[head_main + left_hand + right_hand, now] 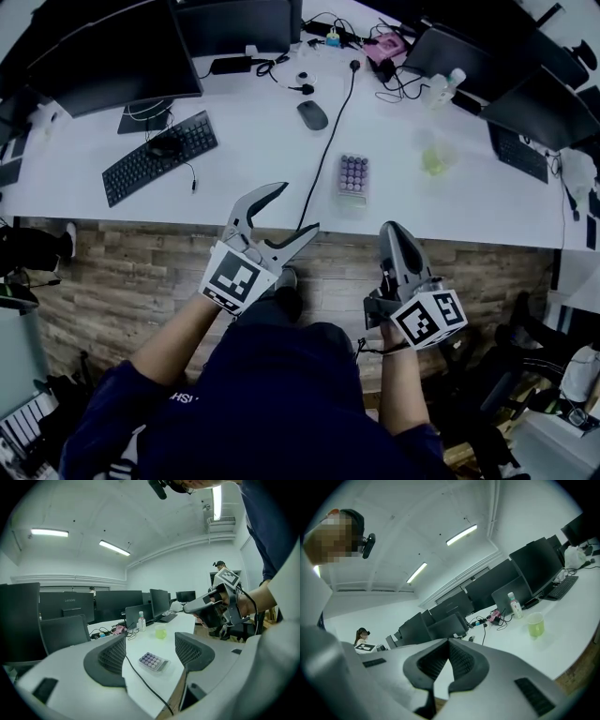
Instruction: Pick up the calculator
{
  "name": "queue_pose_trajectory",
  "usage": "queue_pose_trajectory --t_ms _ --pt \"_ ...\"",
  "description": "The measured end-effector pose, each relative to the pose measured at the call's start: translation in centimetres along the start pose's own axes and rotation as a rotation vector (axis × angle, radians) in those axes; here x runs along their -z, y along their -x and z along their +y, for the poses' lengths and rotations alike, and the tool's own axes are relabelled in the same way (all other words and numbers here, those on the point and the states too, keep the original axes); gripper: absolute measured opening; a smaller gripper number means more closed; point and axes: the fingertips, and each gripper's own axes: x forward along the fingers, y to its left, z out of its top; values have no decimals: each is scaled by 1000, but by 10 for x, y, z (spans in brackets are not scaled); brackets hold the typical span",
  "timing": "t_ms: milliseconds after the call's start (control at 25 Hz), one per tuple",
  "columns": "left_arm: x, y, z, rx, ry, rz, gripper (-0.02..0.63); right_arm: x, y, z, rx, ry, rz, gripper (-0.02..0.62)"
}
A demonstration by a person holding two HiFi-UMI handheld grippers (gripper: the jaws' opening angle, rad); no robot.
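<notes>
At our 10 o'clock a black keyboard [159, 157] is lying on the white tabletop [253, 178], in front of a dark monitor [112, 56]. We are holding the left claw [298, 208] over the tabletop's near edge, its jaws spread wide with nothing gripped. Its own view is framing the calculator [152, 661] in the gap between them, farther off. A mouse [312, 114] is sitting at 12 o'clock from this claw. A black cable [328, 150] is running from the far side to the near edge, passing just left of the calculator. The calculator [352, 176], with purple keys, is lying flat near the front edge, at 1 o'clock from the left claw and 11 o'clock from the right claw [392, 230], touched by neither. We are holding the right claw at the tabletop's edge, jaws pressed together and empty. A green cup [433, 159] is standing at 3 o'clock from the calculator.
</notes>
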Motion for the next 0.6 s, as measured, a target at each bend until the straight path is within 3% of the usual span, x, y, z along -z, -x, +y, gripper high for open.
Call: queue_pose_trajectory --t_ms 600 --pt "9 -23 11 41 -8 13 330 -8 -21 -17 30 2 -1 5"
